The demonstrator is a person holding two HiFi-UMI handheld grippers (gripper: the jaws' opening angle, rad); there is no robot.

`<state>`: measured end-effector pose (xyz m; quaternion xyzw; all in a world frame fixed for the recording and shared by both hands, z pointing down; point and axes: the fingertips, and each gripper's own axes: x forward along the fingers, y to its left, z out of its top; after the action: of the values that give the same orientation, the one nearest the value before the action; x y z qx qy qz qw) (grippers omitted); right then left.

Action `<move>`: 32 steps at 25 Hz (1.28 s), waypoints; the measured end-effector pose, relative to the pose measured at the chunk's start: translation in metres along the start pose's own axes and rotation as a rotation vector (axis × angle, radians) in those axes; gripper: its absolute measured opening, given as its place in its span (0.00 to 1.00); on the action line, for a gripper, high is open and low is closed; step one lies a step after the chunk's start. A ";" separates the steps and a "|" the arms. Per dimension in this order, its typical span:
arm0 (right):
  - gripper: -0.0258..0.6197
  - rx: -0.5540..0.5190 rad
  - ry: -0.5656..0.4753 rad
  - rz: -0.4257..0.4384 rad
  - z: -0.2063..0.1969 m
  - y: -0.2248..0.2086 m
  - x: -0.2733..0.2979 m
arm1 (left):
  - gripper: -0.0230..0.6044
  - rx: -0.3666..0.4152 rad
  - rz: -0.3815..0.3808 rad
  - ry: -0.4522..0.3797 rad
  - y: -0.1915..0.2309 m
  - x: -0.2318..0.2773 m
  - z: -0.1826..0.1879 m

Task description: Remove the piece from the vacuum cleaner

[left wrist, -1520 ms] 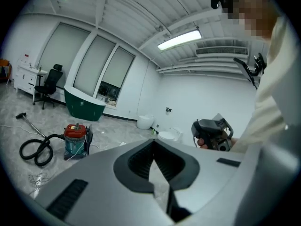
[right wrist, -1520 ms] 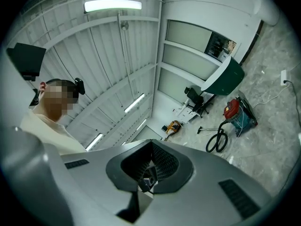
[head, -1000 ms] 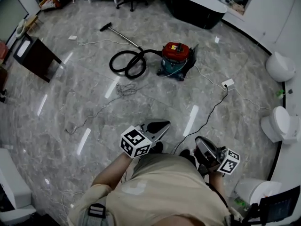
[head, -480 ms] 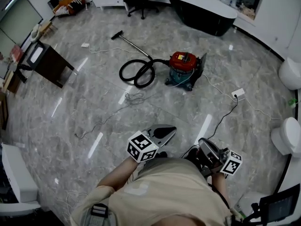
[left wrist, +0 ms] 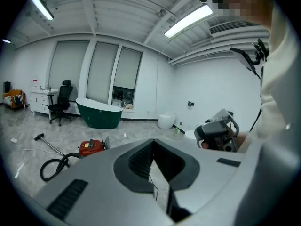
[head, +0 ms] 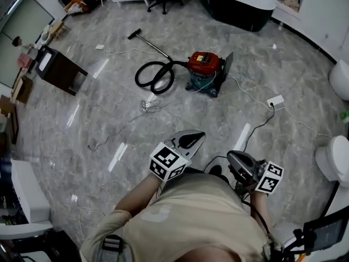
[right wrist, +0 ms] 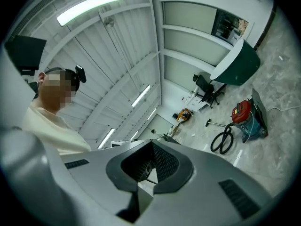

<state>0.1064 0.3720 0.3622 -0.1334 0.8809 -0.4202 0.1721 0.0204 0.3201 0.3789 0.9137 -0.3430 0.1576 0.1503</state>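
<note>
The person is facing the vacuum (head: 205,64), which is sitting on the floor at 12 o'clock, well apart, with its hose (head: 154,75) coiling at its 9. The left gripper (head: 192,140) and right gripper (head: 233,157) are both being held clenched and empty. Judging by this, the approach is underway; next comes walking up and opening the jaws.

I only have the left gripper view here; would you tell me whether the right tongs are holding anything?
Observer: No, the right tongs are shut and empty.
Operator: Thank you. Does anything lie on the floor before the vacuum cleaner?
Observer: Yes, the head view shows a thin cable tangled there, nearer us than the vacuum cleaner.
Operator: Anything to its right?
Observer: A white power strip, with a black cord running back toward us.
</note>
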 end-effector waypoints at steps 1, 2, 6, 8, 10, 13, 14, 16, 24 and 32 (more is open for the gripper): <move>0.04 -0.012 0.027 0.002 0.002 -0.004 -0.003 | 0.04 0.003 0.012 0.008 -0.002 0.007 0.000; 0.04 -0.019 0.045 0.004 0.004 -0.008 -0.006 | 0.04 0.005 0.021 0.018 -0.003 0.013 -0.001; 0.04 -0.024 0.061 -0.001 0.014 -0.024 -0.013 | 0.04 0.014 0.037 0.055 0.000 0.034 -0.005; 0.04 -0.015 0.051 -0.015 0.022 -0.034 -0.017 | 0.04 0.021 0.028 0.052 0.004 0.044 0.000; 0.04 -0.011 0.048 -0.026 0.028 -0.042 -0.016 | 0.04 0.031 0.015 0.040 0.010 0.052 0.006; 0.04 -0.030 0.063 -0.053 0.036 -0.051 -0.008 | 0.04 0.040 0.014 0.047 0.029 0.065 0.009; 0.04 -0.039 0.064 -0.069 0.040 -0.056 -0.005 | 0.04 0.040 0.018 0.053 0.038 0.069 0.009; 0.04 -0.050 0.053 -0.106 0.050 -0.066 0.003 | 0.04 0.043 0.019 0.061 0.058 0.077 0.011; 0.04 -0.089 0.074 -0.217 0.081 -0.104 0.088 | 0.04 0.035 -0.035 0.041 0.160 0.086 0.037; 0.04 -0.009 0.027 -0.371 0.107 -0.165 0.162 | 0.04 0.067 -0.061 0.042 0.261 0.095 0.051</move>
<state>0.0187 0.1356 0.3977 -0.2888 0.8454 -0.4424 0.0790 -0.0782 0.0584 0.4133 0.9247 -0.3063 0.1838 0.1314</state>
